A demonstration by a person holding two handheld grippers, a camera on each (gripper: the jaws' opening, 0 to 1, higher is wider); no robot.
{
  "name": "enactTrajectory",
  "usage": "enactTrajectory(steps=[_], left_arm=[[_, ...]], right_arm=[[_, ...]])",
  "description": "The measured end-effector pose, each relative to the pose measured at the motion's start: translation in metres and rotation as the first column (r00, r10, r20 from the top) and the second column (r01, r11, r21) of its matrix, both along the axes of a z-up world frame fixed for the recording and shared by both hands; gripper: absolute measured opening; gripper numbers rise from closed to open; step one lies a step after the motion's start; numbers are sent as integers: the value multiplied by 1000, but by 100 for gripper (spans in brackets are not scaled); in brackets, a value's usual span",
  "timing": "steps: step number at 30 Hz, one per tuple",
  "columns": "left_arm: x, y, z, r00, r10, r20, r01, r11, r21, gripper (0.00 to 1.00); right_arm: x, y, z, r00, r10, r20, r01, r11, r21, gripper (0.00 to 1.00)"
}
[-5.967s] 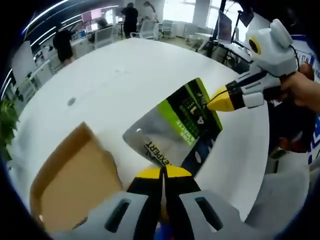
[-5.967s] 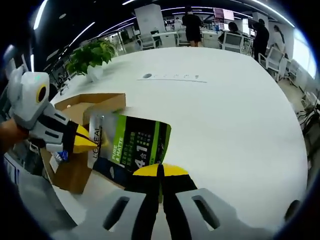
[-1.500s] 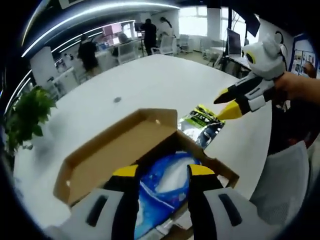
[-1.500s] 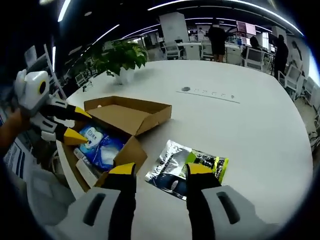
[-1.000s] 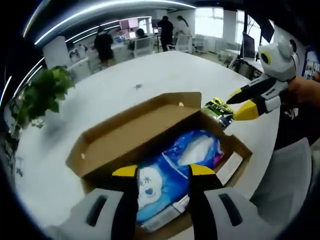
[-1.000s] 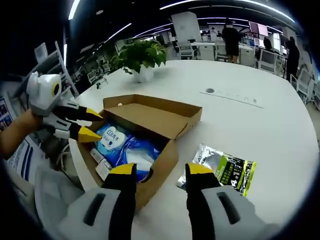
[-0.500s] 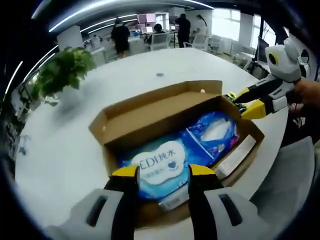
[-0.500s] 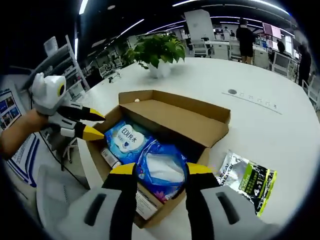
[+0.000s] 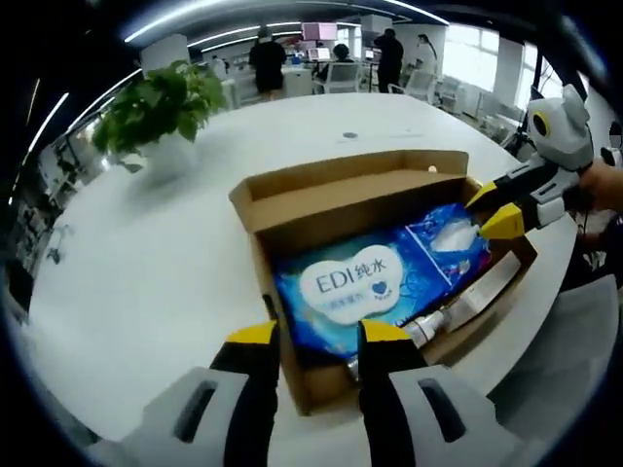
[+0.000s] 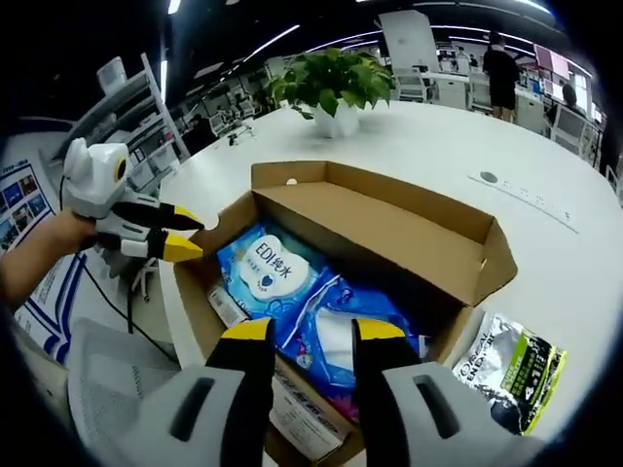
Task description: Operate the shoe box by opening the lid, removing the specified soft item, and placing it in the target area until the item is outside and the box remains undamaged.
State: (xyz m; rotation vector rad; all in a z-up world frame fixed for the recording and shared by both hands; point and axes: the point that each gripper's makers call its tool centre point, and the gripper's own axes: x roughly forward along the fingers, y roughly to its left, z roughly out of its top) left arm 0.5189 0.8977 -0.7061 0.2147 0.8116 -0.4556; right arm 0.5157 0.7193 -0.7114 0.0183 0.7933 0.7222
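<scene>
Left gripper view
Left gripper: jaws apart w/ a narrow gap, holding nothing; tips over the near edge of the box.
Box: brown cardboard, open, on a white table; lid flap stands up along the far side.
Wipes pack: blue, white label "EDI", lies flat inside the box.
Blue bag: crinkly, next to the wipes pack, inside the box.
White strip item: along the box's near wall; can't tell what it is.
Right gripper: comes in from the right, jaws apart, yellow tips over the blue bag; contact not clear.
Plant: in a white pot, on the table beyond the box.
People: standing far back by desks.

Right gripper view
Right gripper: jaws apart, narrow gap, nothing between; tips above the box contents.
Box: open, flap up on the far side.
Wipes pack: in the box, toward the left end.
Blue bag: just past the jaw tips, in the box.
Green pouch: silver/green/black, flat on the table, outside the box, just beside its right end.
Left gripper: held by a hand, enters from the left, jaws apart, tips at the box's left wall.
Plant: beyond the box.
</scene>
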Motion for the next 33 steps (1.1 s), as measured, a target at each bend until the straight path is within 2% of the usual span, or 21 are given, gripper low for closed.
enactTrajectory(steps=[3, 7, 14, 17, 23, 24, 33], left_arm=[[-1, 5, 0, 1000, 22, -12, -22, 1000, 0, 29], [-3, 9, 2, 999, 37, 3, -37, 999, -7, 29], [-6, 21, -6, 997, 71, -15, -71, 997, 0, 28], [-9, 24, -11, 995, 93, -33, -93, 996, -7, 23], [-15, 24, -18, 992, 111, -56, -112, 994, -16, 5], [-15, 21, -19, 991, 116, -64, -118, 992, -38, 5], [-15, 23, -19, 990, 123, -61, -126, 991, -35, 4]], right_arm=[[0, 7, -5, 1000, 13, -9, -13, 1000, -5, 28], [2, 14, -11, 1000, 25, -16, -25, 1000, -9, 27], [4, 28, -21, 999, 41, -35, -41, 999, -6, 24], [5, 32, -24, 998, 44, -40, -45, 999, -5, 23], [11, 39, -30, 998, 45, -50, -45, 999, -7, 20], [12, 40, -31, 997, 45, -56, -46, 999, -8, 20], [14, 49, -44, 995, 44, -93, -48, 998, -38, 17]])
